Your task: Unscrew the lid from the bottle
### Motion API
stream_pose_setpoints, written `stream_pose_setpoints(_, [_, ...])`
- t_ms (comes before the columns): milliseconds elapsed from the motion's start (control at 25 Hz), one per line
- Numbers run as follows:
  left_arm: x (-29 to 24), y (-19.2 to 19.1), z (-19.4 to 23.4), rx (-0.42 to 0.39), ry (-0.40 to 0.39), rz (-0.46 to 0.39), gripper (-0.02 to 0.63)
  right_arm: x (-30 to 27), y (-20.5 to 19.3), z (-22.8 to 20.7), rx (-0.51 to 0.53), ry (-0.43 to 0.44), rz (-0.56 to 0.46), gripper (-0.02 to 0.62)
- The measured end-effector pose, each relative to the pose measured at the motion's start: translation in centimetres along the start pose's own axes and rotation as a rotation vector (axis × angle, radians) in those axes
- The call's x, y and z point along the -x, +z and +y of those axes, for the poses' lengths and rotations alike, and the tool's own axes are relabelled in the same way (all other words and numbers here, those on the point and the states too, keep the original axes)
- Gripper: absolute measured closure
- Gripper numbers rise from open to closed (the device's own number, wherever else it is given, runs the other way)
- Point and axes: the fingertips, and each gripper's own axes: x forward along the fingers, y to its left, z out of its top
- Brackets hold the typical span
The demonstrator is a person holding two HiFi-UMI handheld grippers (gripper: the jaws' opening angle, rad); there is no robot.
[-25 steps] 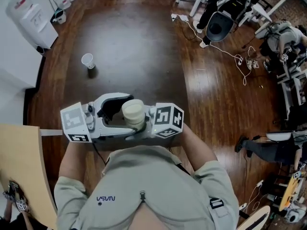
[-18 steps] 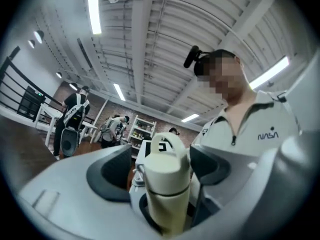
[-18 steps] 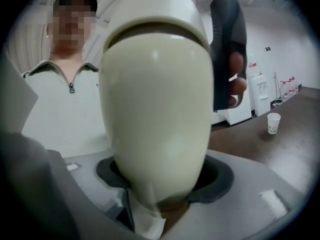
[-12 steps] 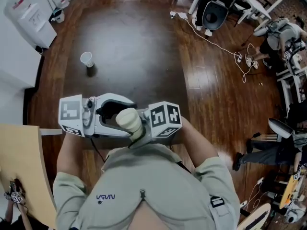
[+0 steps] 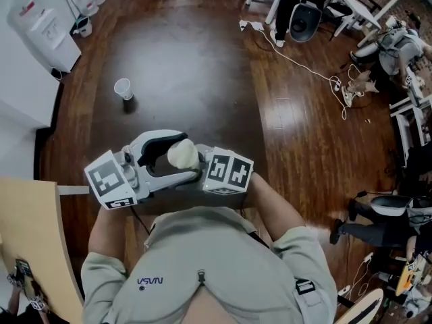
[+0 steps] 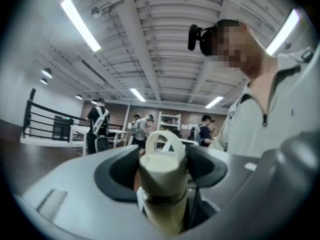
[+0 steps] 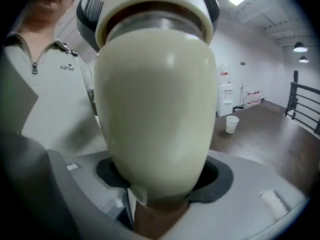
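- Right gripper (image 7: 159, 184) — jaws clamped on the cream bottle (image 7: 155, 104), held up at the person's (image 7: 50, 99) chest.
- Left gripper (image 6: 161, 169) — jaws closing around the looped lid (image 6: 162, 154), not yet pressing.

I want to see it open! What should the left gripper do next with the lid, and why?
Probably finish closing on the lid so it can twist. The left gripper has its jaws closing around it, and the right gripper holds the bottle.
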Motion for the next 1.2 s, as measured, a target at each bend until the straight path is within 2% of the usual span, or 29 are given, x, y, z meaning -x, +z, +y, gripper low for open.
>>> stream_pose_setpoints(120, [-0.3,-0.3,1.2,-0.046,0.16,0.017,0.304,-0.1,0.0,-2.5,-0.02,-0.163,-0.01,0.29])
stream_pose_setpoints(200, [-0.3,-0.3,1.7,-0.062,0.229,0.015,0.304,-0.1,0.0,-3.5,-0.035,-0.233,-0.021,0.29])
stream_pose_setpoints(400, [0.8,0.9,2.5,-0.064,0.321,-0.045,0.304,0.0,-1.0,-5.0,-0.052,-0.32,-0.032,0.29])
stream_pose_setpoints(600, [2.9,0.8,4.3,-0.083,0.436,-0.102,0.304,1.1,-1.7,-8.5,-0.109,-0.46,-0.132,0.29])
stream_pose_setpoints(800, [5.0,-4.4,6.7,-0.06,0.549,-0.071,0.304,1.2,-3.6,-12.5,-0.171,-0.592,-0.193,0.29])
stream_pose_setpoints(1040, [5.2,-12.6,8.1,-0.009,0.609,0.028,0.305,0.0,-7.8,-15.3,-0.193,-0.664,-0.175,0.29])
stream_pose_setpoints(1200, [5.6,-16.5,9.4,0.049,0.68,0.072,0.305,-1.0,-10.3,-16.4,-0.262,-0.683,-0.149,0.29])
